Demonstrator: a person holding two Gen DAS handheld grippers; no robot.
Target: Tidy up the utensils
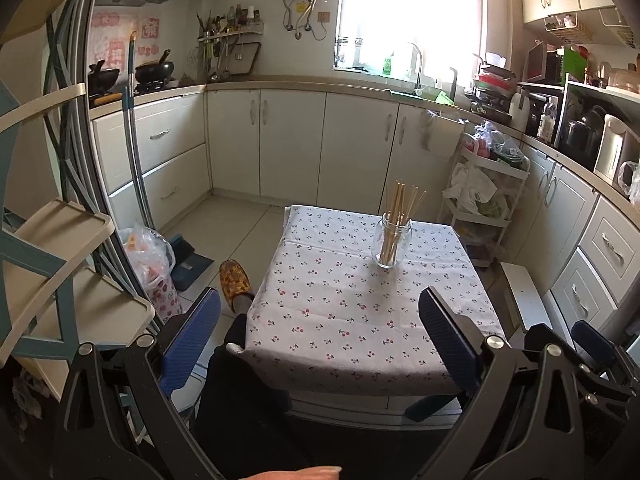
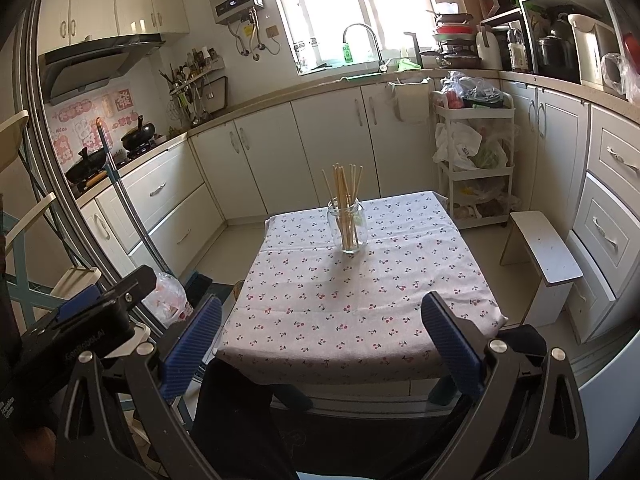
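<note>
A clear glass jar holding several wooden chopsticks stands upright on a small table with a cherry-print cloth, toward its far side. It also shows in the right wrist view, the jar with the chopsticks on the cloth. My left gripper is open and empty, held back over the table's near edge. My right gripper is open and empty too, at the near edge. Both are well short of the jar.
A white stool stands right of the table, a white trolley with bags behind it. A plastic bag, a slippered foot and a folding rack are on the left. Cabinets line the walls.
</note>
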